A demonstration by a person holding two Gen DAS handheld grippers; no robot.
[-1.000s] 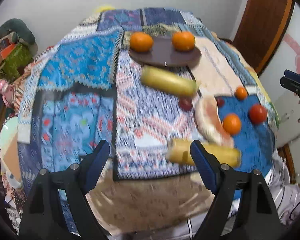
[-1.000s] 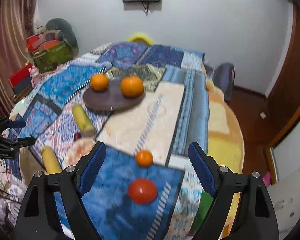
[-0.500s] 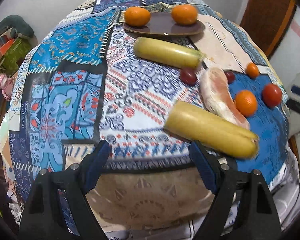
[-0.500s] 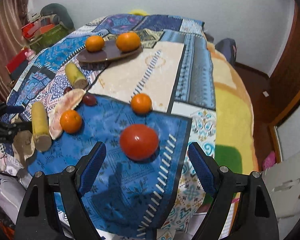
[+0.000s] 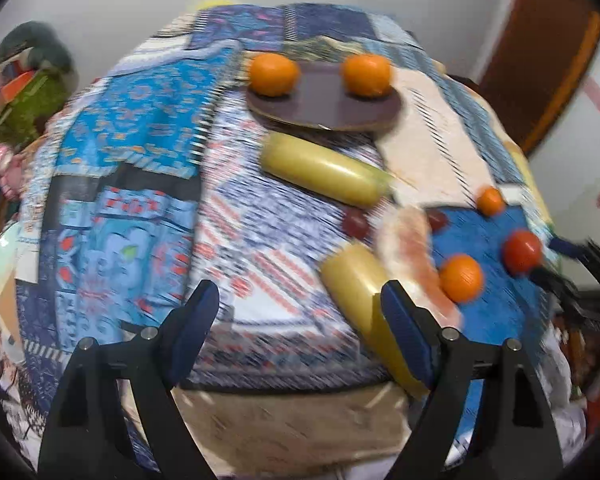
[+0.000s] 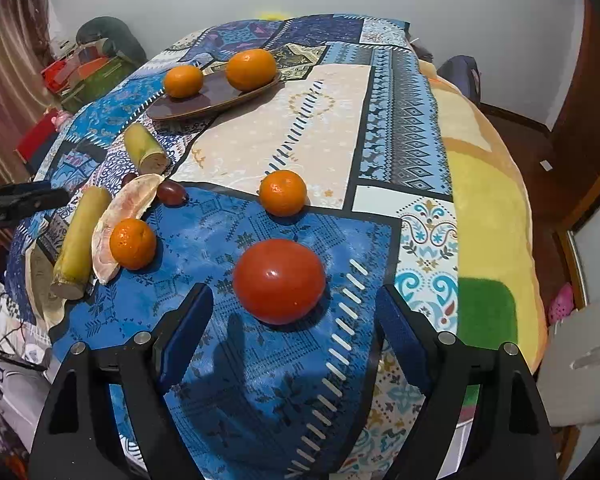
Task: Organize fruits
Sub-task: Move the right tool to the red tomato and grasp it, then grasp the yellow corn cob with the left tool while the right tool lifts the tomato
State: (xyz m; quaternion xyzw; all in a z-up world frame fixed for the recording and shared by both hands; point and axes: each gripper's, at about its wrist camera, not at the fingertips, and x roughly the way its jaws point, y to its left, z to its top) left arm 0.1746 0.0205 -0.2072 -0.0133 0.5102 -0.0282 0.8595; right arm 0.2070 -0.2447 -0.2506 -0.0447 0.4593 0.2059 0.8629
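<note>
The tomato [image 6: 279,281] lies on the blue patch of the quilt [image 6: 284,368] at the near edge, just ahead of the right tool [image 6: 290,322], whose jaws stand wide apart with nothing gripped. Left of it a stalk [image 6: 78,238] lies with its long axis running near to far, a peel [image 6: 126,206] beside it. Two oranges sit on the far plate [image 6: 216,98]. The left tool [image 5: 300,320] is likewise spread and empty. No writing is legible.

Left gripper [image 5: 298,308], right gripper [image 6: 294,312]: black frames, blue pads, silver screws.
</note>
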